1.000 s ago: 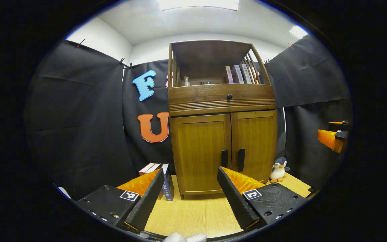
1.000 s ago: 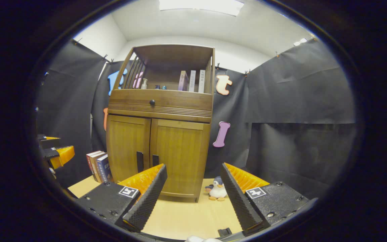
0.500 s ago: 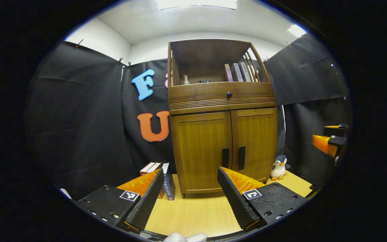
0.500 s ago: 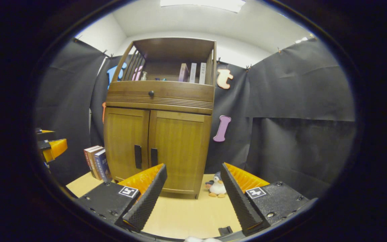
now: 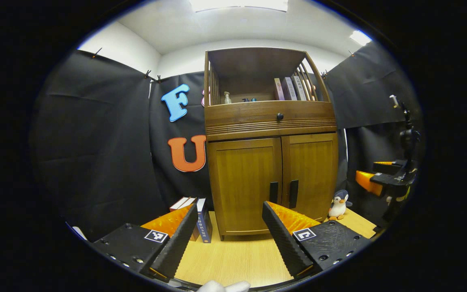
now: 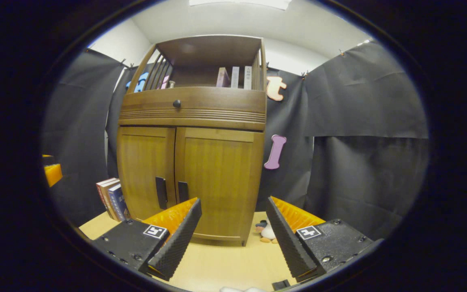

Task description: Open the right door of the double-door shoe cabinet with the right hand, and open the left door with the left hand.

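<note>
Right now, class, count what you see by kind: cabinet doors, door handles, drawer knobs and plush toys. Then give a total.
Cabinet doors: 2
Door handles: 2
Drawer knobs: 1
Plush toys: 1
Total: 6

Shoe cabinet point(image 5: 272, 162) on table point(image 5: 233, 259); books point(image 5: 201, 219) left of it; toy penguin point(image 5: 339, 204) right.
</note>
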`<state>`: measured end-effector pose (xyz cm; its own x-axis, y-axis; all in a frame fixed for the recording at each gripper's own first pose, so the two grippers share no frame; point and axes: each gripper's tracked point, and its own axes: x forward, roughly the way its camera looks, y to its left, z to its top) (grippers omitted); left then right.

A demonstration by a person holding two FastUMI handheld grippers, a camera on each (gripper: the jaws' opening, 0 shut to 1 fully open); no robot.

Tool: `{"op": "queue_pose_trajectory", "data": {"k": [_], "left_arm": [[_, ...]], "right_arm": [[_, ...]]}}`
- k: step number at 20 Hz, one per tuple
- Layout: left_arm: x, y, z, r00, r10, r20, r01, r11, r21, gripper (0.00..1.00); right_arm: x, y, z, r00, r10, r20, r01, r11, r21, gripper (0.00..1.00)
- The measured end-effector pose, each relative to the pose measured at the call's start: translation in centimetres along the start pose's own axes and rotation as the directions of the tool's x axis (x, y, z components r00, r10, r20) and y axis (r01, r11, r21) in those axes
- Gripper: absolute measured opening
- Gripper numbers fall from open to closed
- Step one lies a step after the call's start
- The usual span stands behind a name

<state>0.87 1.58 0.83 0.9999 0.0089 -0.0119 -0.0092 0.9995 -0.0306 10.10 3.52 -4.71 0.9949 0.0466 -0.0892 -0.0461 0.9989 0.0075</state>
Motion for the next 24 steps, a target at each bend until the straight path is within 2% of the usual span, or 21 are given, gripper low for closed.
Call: {"op": "queue_pose_trajectory", "data": {"k": [8, 16, 24], "left_arm": [[-0.2, 0.1, 0.1, 0.999, 0.042, -0.012, -0.042, 0.999, 0.019, 0.96], [-1.0, 0.8, -0.1, 0.993, 0.113, -0.024, -0.112, 0.993, 0.020, 0.96], [-1.5, 1.9, -0.1, 0.985, 0.173, -0.024, -0.172, 0.985, 0.025, 0.96]], "right_arm": [[8.9, 5.4, -2.6, 0.996, 0.080, -0.040, -0.079, 0.997, 0.025, 1.00], [15.3, 10.5, -5.9, 0.981, 0.147, -0.122, -0.144, 0.989, 0.037, 1.00], [19.8, 13.3, -8.5, 0.962, 0.175, -0.208, -0.171, 0.985, 0.037, 0.88]]}}
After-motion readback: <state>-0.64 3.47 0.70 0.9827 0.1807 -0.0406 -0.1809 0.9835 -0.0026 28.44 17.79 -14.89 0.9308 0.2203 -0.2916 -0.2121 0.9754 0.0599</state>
